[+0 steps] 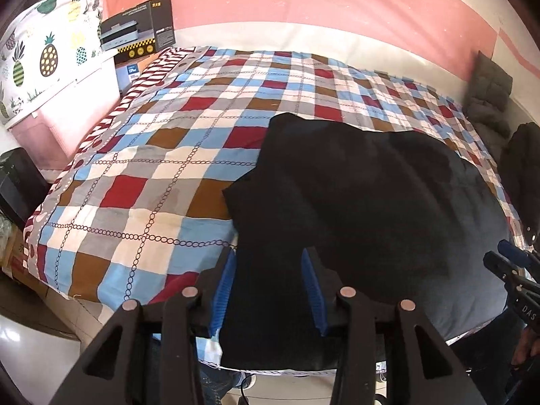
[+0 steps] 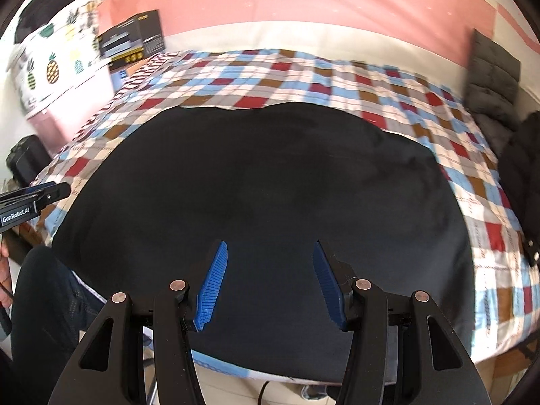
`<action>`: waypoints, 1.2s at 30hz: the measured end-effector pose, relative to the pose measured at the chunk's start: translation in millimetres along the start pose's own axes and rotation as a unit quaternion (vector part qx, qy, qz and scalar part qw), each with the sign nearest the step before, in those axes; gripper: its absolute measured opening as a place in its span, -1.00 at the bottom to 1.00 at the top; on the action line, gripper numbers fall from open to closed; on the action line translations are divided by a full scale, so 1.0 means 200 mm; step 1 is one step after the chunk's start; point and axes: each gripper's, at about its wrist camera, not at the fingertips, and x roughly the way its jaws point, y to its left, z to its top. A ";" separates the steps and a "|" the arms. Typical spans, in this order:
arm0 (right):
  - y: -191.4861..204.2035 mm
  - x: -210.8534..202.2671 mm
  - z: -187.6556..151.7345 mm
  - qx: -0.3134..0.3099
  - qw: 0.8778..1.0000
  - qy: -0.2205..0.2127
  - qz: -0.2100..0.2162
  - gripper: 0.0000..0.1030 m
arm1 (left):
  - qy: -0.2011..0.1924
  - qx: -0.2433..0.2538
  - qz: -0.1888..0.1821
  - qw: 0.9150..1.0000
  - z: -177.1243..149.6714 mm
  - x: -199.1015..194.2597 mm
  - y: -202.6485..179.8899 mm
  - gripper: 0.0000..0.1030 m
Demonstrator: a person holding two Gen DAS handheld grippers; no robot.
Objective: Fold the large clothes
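The bed (image 1: 152, 155) fills nearly everything ahead of me, dressed in a checked cover of red, blue, brown, grey and white squares. Behind it runs a pink and white wall (image 1: 303, 3).

On the cover lies the black garment (image 2: 263, 182), a broad dark sheet spread flat over the near half of the bed, its near edge hanging just past the bed's side. From my left camera it sits right of centre, with one corner poking out to the left.

At the far left corner stands a pineapple-print cloth (image 1: 44, 54), and beside it a black box (image 1: 138, 30) stacked on another box. A grey cushion (image 1: 489, 84) leans at the far right.

My left gripper (image 1: 268, 263) hangs over the garment's near left part, blue pads spread, black cloth lying in the gap between them; I see no pad pressing on it. My right gripper (image 2: 270, 253) hovers over the middle of the cloth, jaws spread apart, nothing pinched. Its picture is blurred.
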 end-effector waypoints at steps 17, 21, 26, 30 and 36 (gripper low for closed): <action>0.10 0.21 0.11 -0.015 1.000 0.021 0.002 0.04 | 0.042 -0.040 -0.031 0.998 0.02 0.26 0.15 0.11; 0.07 0.23 0.14 -0.007 1.000 0.019 0.001 0.04 | 0.045 -0.058 -0.048 0.996 0.04 0.31 0.19 0.27; -0.05 0.23 0.15 0.001 1.000 0.013 -0.008 0.04 | 0.059 -0.084 -0.083 0.991 0.06 0.39 0.25 0.43; -0.35 0.22 0.15 0.060 0.998 0.014 -0.025 0.15 | 0.071 -0.112 -0.124 0.983 0.07 0.45 0.30 0.51; -0.83 0.21 0.06 0.151 0.987 0.028 -0.055 0.46 | 0.080 -0.132 -0.157 0.975 0.11 0.52 0.30 0.54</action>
